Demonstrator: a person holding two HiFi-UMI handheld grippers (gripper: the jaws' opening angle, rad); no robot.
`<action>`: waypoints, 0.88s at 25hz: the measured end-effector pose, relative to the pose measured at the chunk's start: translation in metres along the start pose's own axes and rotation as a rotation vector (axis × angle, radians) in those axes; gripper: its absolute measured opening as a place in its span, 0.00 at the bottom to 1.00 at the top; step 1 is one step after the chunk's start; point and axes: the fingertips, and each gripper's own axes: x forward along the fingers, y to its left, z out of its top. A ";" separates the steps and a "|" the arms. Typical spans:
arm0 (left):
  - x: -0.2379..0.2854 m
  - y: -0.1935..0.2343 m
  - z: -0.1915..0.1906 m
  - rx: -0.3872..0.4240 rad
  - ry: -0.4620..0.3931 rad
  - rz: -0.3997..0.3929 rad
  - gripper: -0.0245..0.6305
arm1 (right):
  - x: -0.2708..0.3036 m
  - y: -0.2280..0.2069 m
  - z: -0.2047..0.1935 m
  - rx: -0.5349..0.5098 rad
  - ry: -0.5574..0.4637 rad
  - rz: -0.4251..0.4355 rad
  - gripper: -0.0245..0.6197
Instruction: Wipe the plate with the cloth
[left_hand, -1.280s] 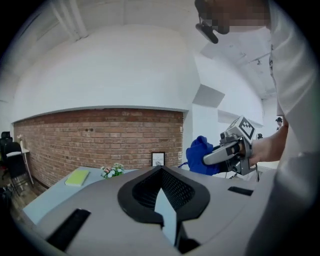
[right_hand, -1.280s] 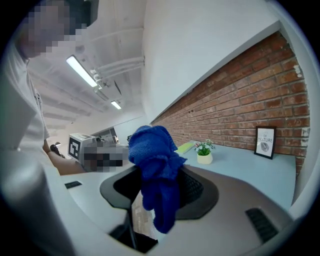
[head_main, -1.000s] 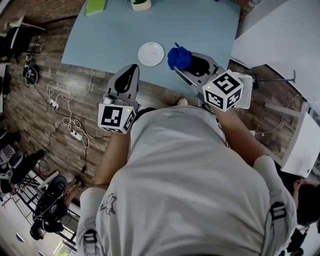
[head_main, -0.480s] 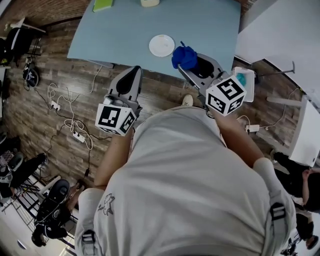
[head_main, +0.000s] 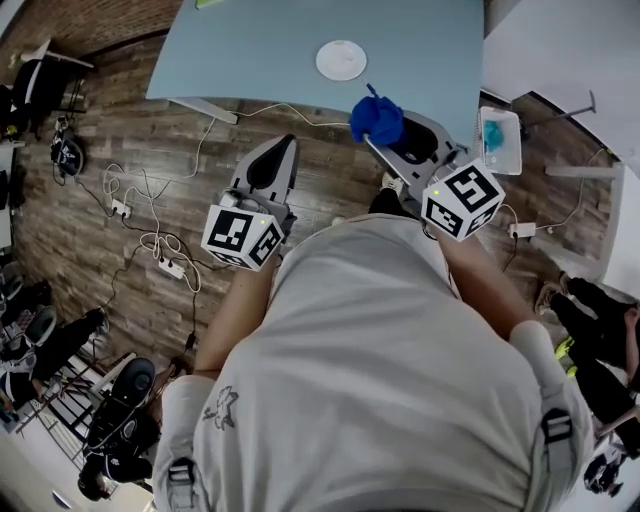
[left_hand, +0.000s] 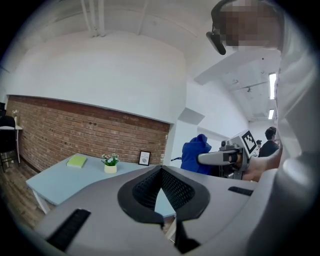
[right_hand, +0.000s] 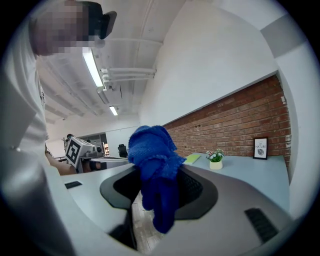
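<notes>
The white plate (head_main: 341, 60) lies on the light blue table (head_main: 260, 50) at the top of the head view, well away from both grippers. My right gripper (head_main: 385, 135) is shut on the blue cloth (head_main: 376, 119), which bunches up and hangs from the jaws (right_hand: 155, 170). It is held over the wood floor, short of the table's near edge. My left gripper (head_main: 281, 150) is shut with nothing in it, also over the floor. In the left gripper view the blue cloth (left_hand: 196, 155) shows to the right.
A green pad (left_hand: 77, 161), a small flower pot (left_hand: 110, 163) and a framed picture (left_hand: 144, 158) stand at the table's far side by the brick wall. Cables and a power strip (head_main: 160, 262) lie on the floor at left. A white box (head_main: 499, 140) sits right of the table.
Both grippers and the person have drawn back from the table. The plate and the table edge now sit farther up the head view. The cloth stays in the right gripper.
</notes>
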 end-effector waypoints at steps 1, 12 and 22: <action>-0.006 -0.002 -0.005 -0.006 0.002 -0.006 0.05 | -0.003 0.008 -0.004 -0.003 -0.001 -0.004 0.32; -0.022 -0.027 -0.009 -0.021 -0.028 -0.041 0.05 | -0.029 0.041 -0.013 -0.008 -0.003 -0.028 0.32; -0.016 -0.035 -0.002 -0.011 -0.039 -0.049 0.05 | -0.033 0.035 -0.001 -0.020 -0.012 -0.035 0.32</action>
